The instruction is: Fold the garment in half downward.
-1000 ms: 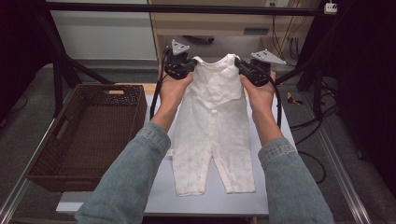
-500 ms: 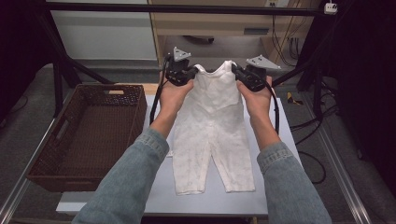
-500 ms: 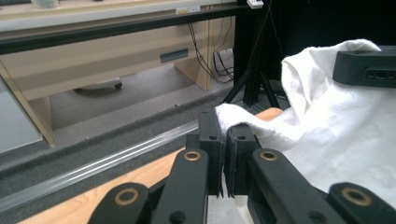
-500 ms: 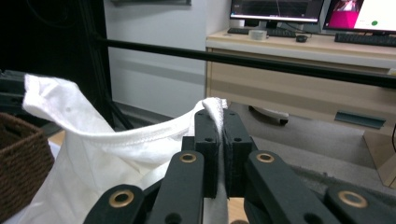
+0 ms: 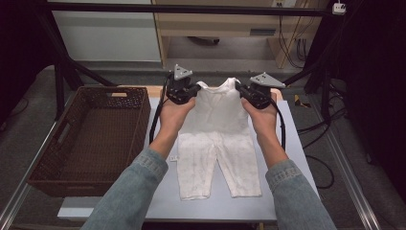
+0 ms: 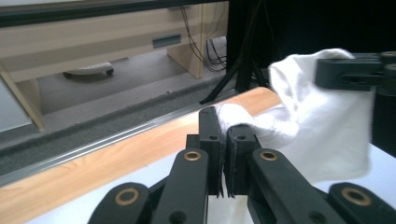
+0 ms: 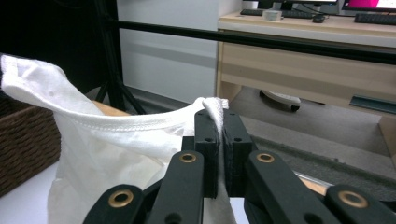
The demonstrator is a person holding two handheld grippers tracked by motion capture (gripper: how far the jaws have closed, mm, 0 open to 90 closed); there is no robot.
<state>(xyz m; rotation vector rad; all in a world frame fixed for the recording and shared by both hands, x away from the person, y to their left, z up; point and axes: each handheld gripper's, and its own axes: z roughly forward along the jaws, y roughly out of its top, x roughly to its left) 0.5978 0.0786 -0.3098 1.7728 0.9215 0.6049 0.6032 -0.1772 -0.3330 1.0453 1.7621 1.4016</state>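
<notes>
1. Surface (image 5: 292, 158): carries the white baby romper (image 5: 218, 139), legs flat toward the person.
2. Wicker basket (image 5: 91, 139): beside the surface, left.
3. Left gripper (image 5: 194, 89): clamped on one shoulder strap.
4. Right gripper (image 5: 242, 91): clamped on the other strap.

In the high view, my hands cover the shoulder edges of the white cotton baby romper (image 5: 216, 132), and my left forearm overlaps its left trouser leg. The dark woven wicker basket (image 5: 139, 124) hides the table edge behind it. In my left gripper (image 6: 223, 140) view, the pinched fabric disappears between the jaws; same in my right gripper (image 7: 219, 128) view. The romper's lower part is cut off at both bottom edges.
</notes>
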